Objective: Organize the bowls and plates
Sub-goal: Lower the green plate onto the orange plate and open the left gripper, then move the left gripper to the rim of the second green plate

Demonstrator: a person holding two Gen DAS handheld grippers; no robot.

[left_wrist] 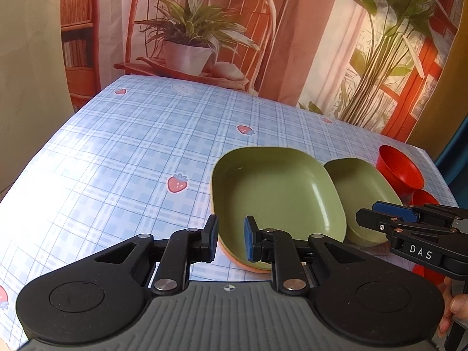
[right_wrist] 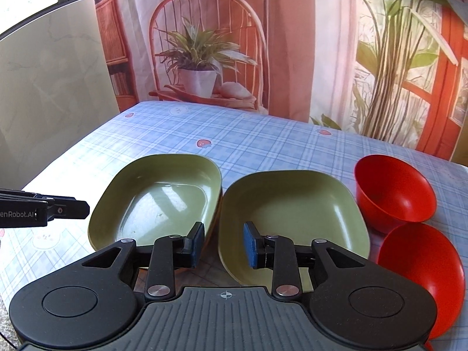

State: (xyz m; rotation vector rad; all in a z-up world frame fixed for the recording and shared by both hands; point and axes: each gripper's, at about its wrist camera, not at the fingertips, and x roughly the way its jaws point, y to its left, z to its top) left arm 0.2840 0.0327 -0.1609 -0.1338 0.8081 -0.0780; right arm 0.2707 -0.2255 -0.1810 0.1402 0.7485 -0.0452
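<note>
Two square green plates lie side by side on the checked tablecloth. My left gripper [left_wrist: 231, 238] is shut on the near rim of the left green plate [left_wrist: 275, 193] [right_wrist: 158, 201], one finger outside the wall and one inside. An orange edge shows under that rim. In the right wrist view the left gripper [right_wrist: 84, 209] reaches in from the left, at that plate's edge. My right gripper [right_wrist: 223, 244] [left_wrist: 367, 212] stands open astride the left rim of the right green plate [right_wrist: 292, 210] [left_wrist: 362, 193], its pads apart from it. Two red bowls [right_wrist: 395, 190] [right_wrist: 424, 269] sit to the right.
The blue plaid cloth with strawberries [left_wrist: 117, 146] [right_wrist: 263, 140] stretches bare to the far and left edges. A printed backdrop of a plant and chair hangs behind. A grey panel [right_wrist: 52, 102] leans at the left. A hand [left_wrist: 456, 304] holds the right gripper.
</note>
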